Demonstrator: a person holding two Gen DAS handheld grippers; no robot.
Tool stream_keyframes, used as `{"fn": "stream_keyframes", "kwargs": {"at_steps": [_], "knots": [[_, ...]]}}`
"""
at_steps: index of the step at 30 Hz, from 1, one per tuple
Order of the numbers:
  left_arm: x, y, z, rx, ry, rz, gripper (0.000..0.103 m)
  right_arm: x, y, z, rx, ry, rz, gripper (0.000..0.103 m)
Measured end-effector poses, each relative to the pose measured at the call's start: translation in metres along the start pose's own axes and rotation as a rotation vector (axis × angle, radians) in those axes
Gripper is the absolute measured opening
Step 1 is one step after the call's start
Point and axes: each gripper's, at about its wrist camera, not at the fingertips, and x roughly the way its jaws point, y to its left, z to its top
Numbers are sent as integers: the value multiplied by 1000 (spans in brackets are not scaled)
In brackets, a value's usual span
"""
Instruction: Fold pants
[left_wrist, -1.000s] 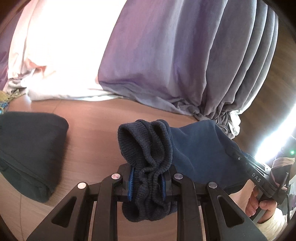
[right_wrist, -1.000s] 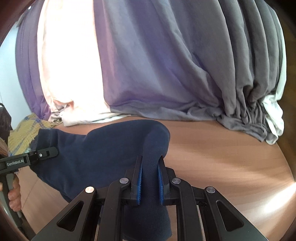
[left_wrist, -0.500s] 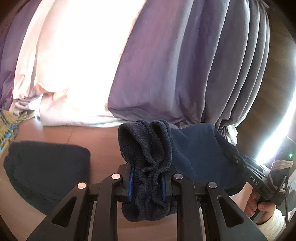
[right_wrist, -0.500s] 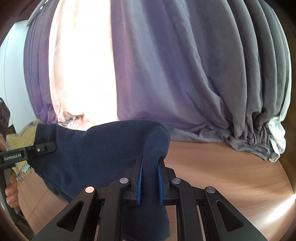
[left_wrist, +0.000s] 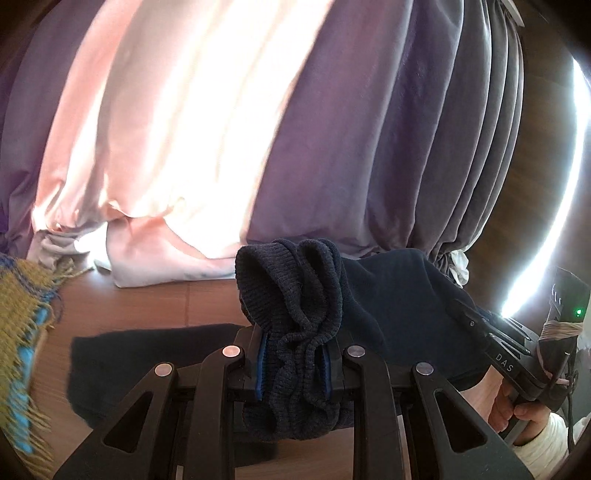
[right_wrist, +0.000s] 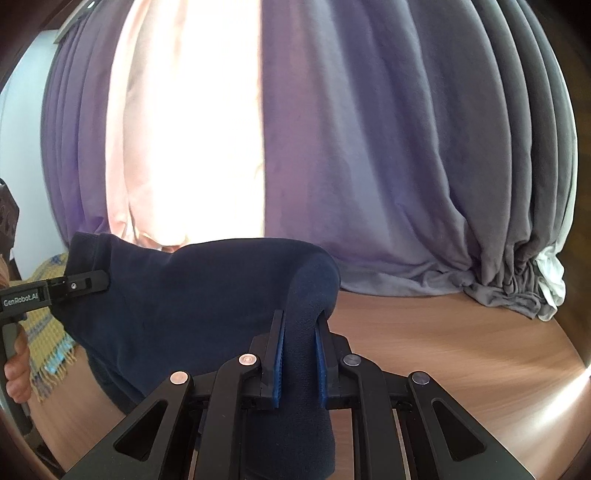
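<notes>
Dark navy pants (right_wrist: 184, 295) hang stretched in the air between my two grippers. My left gripper (left_wrist: 293, 354) is shut on the bunched ribbed cuff (left_wrist: 291, 295) of the pants. My right gripper (right_wrist: 297, 354) is shut on a fold of the smooth navy cloth. In the left wrist view the right gripper (left_wrist: 509, 354) shows at the right, held by a hand. In the right wrist view the left gripper (right_wrist: 74, 286) shows at the left, pinching the pants' far edge.
A dark folded garment (left_wrist: 147, 358) lies on the wooden floor (right_wrist: 461, 350) below the left gripper. A yellow-and-blue fringed blanket (left_wrist: 22, 332) lies at the left. Purple, grey and pink curtains (right_wrist: 332, 147) hang across the back.
Both grippers have lifted and tilted upward with the pants. The curtains now fill more of each view and the floor has dropped lower. The dark folded garment has slid under the left gripper.
</notes>
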Motion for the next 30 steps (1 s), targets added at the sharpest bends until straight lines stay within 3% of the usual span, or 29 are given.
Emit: {"fn": "stream_keyframes", "kwargs": {"at_steps": [9, 16, 30], "knots": [[-31, 67, 20, 45, 16, 4, 22, 10, 72, 7, 6, -19, -12, 15], [-38, 124, 22, 9, 40, 31, 22, 33, 125, 9, -8, -2, 3, 15], [4, 198, 4, -51, 135, 48, 22, 97, 180, 2, -80, 89, 25, 15]]}}
